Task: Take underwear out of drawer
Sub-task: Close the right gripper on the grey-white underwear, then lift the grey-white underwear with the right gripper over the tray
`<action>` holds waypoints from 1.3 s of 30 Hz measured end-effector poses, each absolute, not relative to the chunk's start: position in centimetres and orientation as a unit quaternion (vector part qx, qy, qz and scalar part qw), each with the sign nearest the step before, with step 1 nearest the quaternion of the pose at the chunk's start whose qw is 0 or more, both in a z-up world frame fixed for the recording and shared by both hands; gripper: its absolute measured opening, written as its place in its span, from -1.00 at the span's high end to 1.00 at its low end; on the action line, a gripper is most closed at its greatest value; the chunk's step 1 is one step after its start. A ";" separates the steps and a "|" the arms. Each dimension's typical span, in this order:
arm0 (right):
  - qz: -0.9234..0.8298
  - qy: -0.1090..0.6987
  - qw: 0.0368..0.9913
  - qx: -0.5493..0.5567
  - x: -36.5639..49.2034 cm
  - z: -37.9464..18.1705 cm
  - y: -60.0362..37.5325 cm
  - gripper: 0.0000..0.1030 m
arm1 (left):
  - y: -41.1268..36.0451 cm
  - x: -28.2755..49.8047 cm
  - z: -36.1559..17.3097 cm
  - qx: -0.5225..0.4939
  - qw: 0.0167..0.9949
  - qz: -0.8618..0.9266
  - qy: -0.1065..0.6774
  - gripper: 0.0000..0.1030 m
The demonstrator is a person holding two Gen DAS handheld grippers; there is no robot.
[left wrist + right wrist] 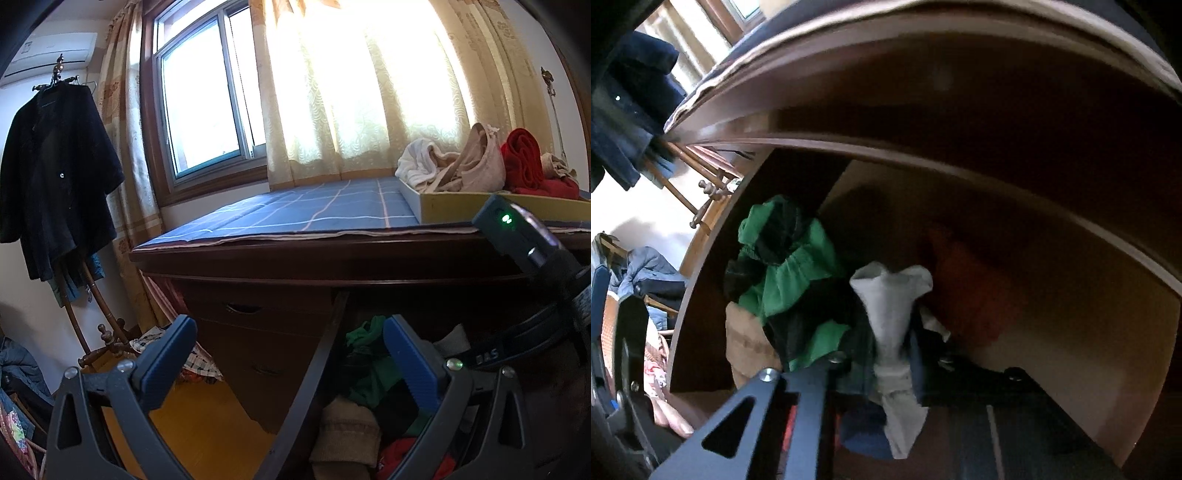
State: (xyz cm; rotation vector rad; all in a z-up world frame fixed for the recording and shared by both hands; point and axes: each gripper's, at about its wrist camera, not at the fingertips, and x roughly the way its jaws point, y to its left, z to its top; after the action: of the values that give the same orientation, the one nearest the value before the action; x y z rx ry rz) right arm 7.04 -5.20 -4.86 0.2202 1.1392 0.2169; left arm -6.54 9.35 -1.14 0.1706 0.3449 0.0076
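Grey-white underwear [890,325], bunched | R gripper [892,363] clamped on it | L gripper [291,365] spread, empty

The drawer [1052,332] stands pulled out below the front edge of the dresser [332,254]. Inside it, a heap of garments [790,273] fills the left side against the left wall, and a pale piece of underwear [890,314] sits just right of that heap, near the middle. Behind it, toward the right rear corner, lies another cloth [967,288], too dim to make out. On the dresser top a cloth [314,206] covers the surface, and a tray [461,206] piled with clothes sits at its right end. A coat rack [55,166] stands left of the dresser, near the window [199,103].
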 end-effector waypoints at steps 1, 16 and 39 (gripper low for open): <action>0.101 0.530 0.835 0.107 6.7 -4.6 -5.5 0.76 | 9.3 -6.5 -1.2 0.086 0.982 0.003 0.171 -1.00; 0.092 0.336 0.908 0.234 -2.8 2.8 -12.9 0.77 | 9.0 -6.7 -1.2 0.101 0.981 0.011 0.166 -1.00; 0.125 0.169 0.950 0.231 -2.1 16.5 -14.2 0.77 | 8.9 -7.0 -1.2 0.110 0.981 0.009 0.160 -1.00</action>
State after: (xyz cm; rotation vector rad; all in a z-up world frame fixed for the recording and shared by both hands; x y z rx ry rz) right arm -2.09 -14.18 16.46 0.4702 0.3432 0.2549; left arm -6.96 8.92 -1.24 0.2222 0.3215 0.0175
